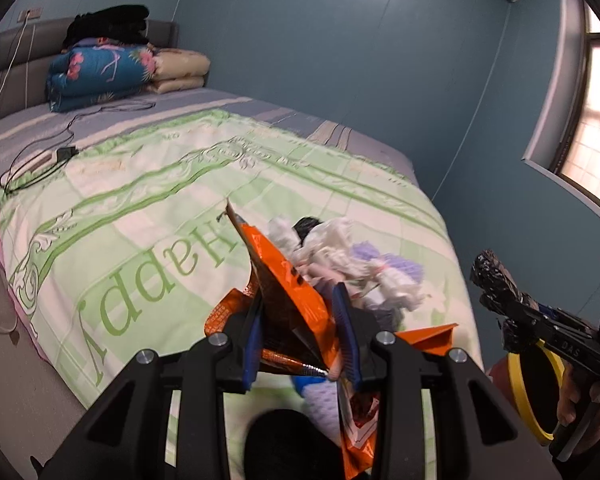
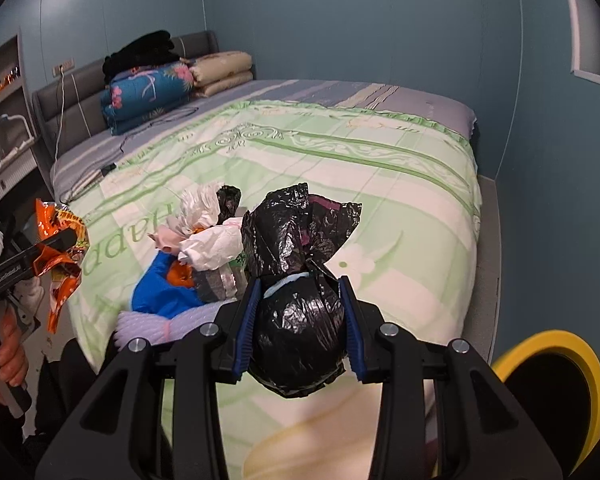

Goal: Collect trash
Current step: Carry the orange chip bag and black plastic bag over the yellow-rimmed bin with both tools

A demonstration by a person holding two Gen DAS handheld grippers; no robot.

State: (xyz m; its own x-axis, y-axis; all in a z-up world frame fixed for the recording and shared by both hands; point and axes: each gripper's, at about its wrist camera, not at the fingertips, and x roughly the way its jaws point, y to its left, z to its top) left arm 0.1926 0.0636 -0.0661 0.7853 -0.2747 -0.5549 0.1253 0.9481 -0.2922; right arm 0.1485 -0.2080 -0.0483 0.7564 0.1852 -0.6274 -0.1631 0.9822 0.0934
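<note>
- Left tool (image 1: 300, 336) is clamped on a crinkly orange snack wrapper (image 1: 288, 292), blue pads squeezing it from both sides. The wrapper sticks up past the fingertips and a scrap of it hangs down below the grip.
- Right tool (image 2: 300, 320) is clenched around a knotted black plastic bag (image 2: 296, 304). The round part sits between the pads and the loose tied top flares out above them.
- Both bits of trash look to be up off the bed (image 2: 380, 184), held in the air over its near end.
- More trash sits in a pile on the green and white quilt: white crumpled plastic (image 2: 216, 248), a smaller black bag (image 2: 229, 200), something blue (image 2: 160, 292) and a lavender mesh-looking thing (image 2: 148, 326). They're all touching each other in one heap, just beside the left edge of the bed in the right wrist view.
- In the left wrist view you can see the other tool off to the right with the black bag in it, a hand (image 1: 580, 400) wrapped round its handle.
- A yellow-rimmed bin (image 2: 556, 380) sits low down at the right, near the corner of the bed. Can't see what's inside, it's just dark.
- Far end of the bed has folded blankets (image 2: 152, 92) stacked against the headboard, black clothes on top, plus a charger cable (image 1: 40, 160) trailing over the sheet.
</note>
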